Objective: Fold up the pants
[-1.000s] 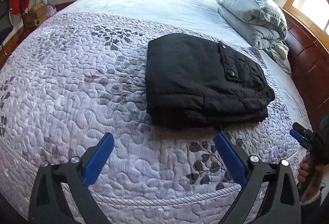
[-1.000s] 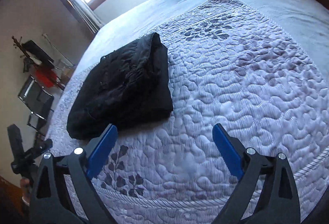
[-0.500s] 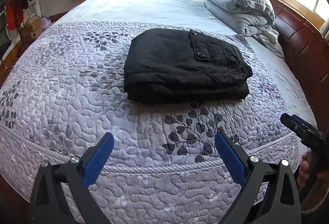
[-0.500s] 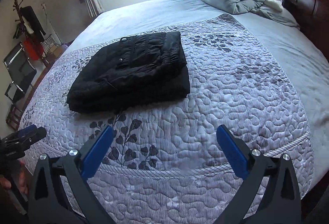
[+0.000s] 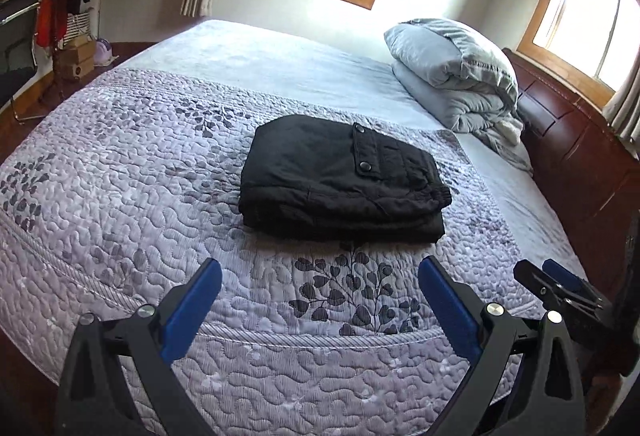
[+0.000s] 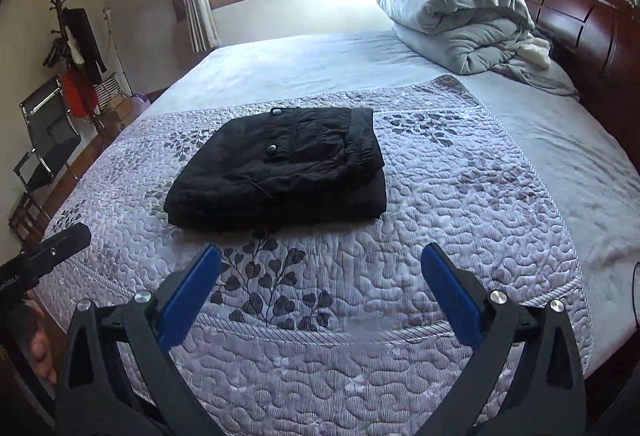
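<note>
We have pulled both grippers back from the pants [image 5: 340, 183]; left gripper [image 5: 320, 300] and right gripper [image 6: 320, 288] hang wide apart, empty, nearer than them. Beyond, on the quilt [image 5: 120, 195], the thick stack could slump if bumped.

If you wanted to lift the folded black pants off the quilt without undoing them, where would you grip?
Probably the near edge of the black pants, coming in low from the bed's foot. All layers stack there, so one open gripper could pinch the whole bundle; the elastic cuffed end on the right looks looser.
</note>
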The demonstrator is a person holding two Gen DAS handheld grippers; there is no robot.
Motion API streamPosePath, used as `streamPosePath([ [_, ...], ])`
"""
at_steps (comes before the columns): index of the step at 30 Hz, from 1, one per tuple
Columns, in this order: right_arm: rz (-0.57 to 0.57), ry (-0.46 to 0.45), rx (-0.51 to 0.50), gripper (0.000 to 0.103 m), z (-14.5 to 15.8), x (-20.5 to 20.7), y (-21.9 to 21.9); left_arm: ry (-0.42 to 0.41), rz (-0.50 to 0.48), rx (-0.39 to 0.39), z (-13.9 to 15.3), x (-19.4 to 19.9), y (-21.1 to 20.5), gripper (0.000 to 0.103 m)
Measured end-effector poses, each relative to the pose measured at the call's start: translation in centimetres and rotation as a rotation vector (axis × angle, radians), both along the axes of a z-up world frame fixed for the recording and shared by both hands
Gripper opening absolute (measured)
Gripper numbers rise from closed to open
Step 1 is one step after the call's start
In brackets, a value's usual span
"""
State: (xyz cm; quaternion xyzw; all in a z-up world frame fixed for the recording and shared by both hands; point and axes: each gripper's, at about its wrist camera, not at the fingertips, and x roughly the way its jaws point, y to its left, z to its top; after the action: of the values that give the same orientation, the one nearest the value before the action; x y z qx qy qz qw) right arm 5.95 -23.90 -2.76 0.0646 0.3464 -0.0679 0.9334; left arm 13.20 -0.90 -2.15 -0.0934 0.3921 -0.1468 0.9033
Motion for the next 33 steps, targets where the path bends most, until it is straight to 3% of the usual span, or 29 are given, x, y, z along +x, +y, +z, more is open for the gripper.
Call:
streamPosePath([
  [5,-0.010,-0.036,-0.076,0.100,0.9,-0.8,1.1,-0.046,0.006,0.107,0.9,-0.7,-0.7,0.099],
  [8,-0.013,-0.043,-0.075,0.100,1.0,-1.1,1.4,-0.006,-0.031,0.096,1.3,-0.9,-1.0,0.099],
  [16,-0.001,-0.040,-0.064,0.100,1.0,-1.6,2.1,-0.011,-0.050,0.136,2.5,-1.7,-1.9,0.099],
  [24,-0.055,-0.026,-0.058,0.100,0.8,-1.7,1.8,-0.094,-0.092,0.234,3.9,-2.8,-3.1,0.099],
  [33,-0.068,-0.011,-0.077,0.100,1.1,-1.7,2.1,-0.102,-0.099,0.218,4.5,-3.2,-3.2,0.099],
])
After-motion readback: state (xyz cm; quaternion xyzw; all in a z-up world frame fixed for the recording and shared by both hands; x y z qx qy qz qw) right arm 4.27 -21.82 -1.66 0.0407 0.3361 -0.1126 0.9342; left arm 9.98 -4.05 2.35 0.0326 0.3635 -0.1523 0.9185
